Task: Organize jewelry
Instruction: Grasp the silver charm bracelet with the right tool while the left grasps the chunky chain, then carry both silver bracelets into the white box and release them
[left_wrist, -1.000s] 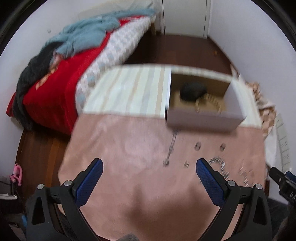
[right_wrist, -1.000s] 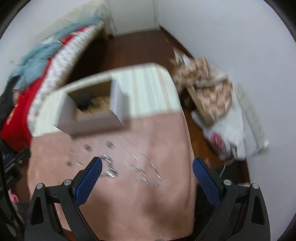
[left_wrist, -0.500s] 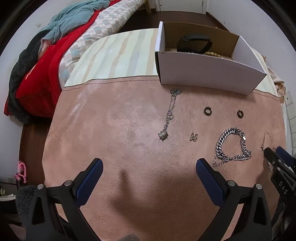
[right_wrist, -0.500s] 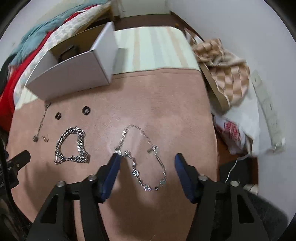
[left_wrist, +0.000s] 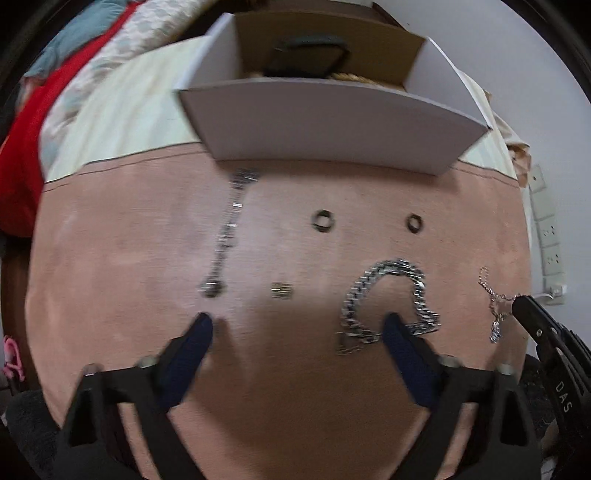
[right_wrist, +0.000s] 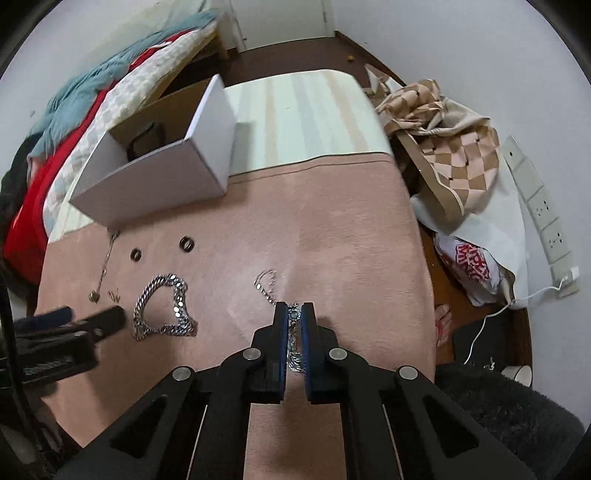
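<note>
Pinching thin silver link chain (right_wrist: 266, 285) on pink suede mat (right_wrist: 332, 236), right gripper (right_wrist: 294, 312) clamped; left gripper (left_wrist: 295, 325) spread wide above mat

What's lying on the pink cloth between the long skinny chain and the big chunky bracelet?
A small charm lies between the thin chain and the chunky bracelet. The left wrist view shows it best; otherwise only bare pink cloth.

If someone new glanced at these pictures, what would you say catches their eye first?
Probably the right gripper, shut on a thin chain near the middle of the pink mat. Next, the chunky silver bracelet to its left, by the open left gripper. Behind them stands a white box at the mat's far edge.
</note>
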